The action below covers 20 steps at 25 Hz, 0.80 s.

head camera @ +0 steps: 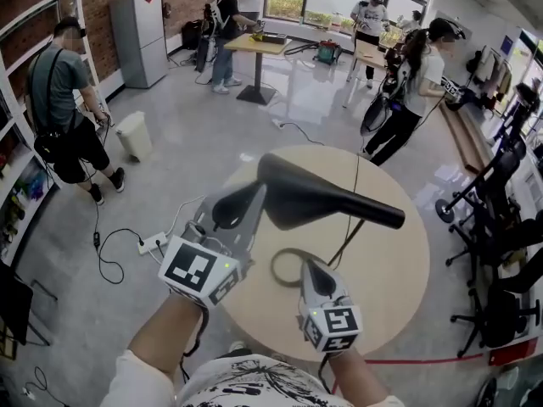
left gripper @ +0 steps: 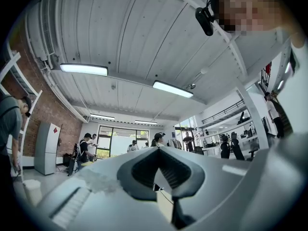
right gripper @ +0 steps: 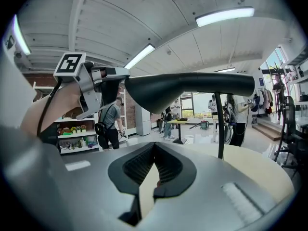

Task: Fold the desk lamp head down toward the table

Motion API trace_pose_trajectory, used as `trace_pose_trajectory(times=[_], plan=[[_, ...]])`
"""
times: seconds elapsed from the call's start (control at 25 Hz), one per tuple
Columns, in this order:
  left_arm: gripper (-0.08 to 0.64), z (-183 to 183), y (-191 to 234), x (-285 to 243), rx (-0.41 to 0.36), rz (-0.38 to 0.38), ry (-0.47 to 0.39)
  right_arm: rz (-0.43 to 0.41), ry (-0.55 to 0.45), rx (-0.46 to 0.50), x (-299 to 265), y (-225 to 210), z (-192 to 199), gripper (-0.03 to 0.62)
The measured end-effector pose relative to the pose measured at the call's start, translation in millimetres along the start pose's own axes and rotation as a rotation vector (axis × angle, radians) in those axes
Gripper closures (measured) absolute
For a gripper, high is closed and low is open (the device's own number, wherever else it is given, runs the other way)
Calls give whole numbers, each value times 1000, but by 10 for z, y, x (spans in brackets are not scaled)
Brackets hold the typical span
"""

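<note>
I have both grippers up at the black desk lamp (head camera: 331, 197) on the round wooden table (head camera: 399, 303). The left gripper (head camera: 248, 198) has its 2 jaws drawn together at the tips with nothing between them. Its own camera looks up past them at ceiling strip lights (left gripper: 173, 88) and people (left gripper: 86, 148) across the hall, and the lamp does not appear there. In the head view and the right gripper view, the lamp head (right gripper: 192, 85) lies just right of the left gripper's jaw tips, wide end nearest them. The 2 look to be touching, though I can't be sure. The head is stretched out roughly level, high above the tabletop, narrowing away to that gripper's right.

The right gripper (head camera: 310, 270) sits lower, jaws likewise closed tip to tip on nothing (only pale tabletop shows through the slit behind the tips). The lamp head passes above and ahead of it. The thin black stem (right gripper: 219, 129) stands upright ahead and to its right, running from the head down to the table. A flat ring (head camera: 275, 270), seemingly the lamp's base, lies just left of its jaws.

Far ahead and left of both grippers stands a grey fridge (head camera: 140, 36)
</note>
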<state>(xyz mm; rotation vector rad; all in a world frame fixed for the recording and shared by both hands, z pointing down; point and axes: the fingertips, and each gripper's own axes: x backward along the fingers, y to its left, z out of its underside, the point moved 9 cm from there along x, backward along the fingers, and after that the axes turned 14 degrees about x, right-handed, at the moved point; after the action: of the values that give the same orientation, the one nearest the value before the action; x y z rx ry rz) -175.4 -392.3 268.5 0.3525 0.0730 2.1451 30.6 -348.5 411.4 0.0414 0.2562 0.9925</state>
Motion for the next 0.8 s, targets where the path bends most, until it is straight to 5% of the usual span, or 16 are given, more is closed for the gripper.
trace_pose_trajectory(times=[0.56,0.8], plan=[[555,613,58,27,75,19,158,66,26,22,92,-110,15,583],[555,944,133,33,186,20,228,95,48,20,132,-162,72,584]])
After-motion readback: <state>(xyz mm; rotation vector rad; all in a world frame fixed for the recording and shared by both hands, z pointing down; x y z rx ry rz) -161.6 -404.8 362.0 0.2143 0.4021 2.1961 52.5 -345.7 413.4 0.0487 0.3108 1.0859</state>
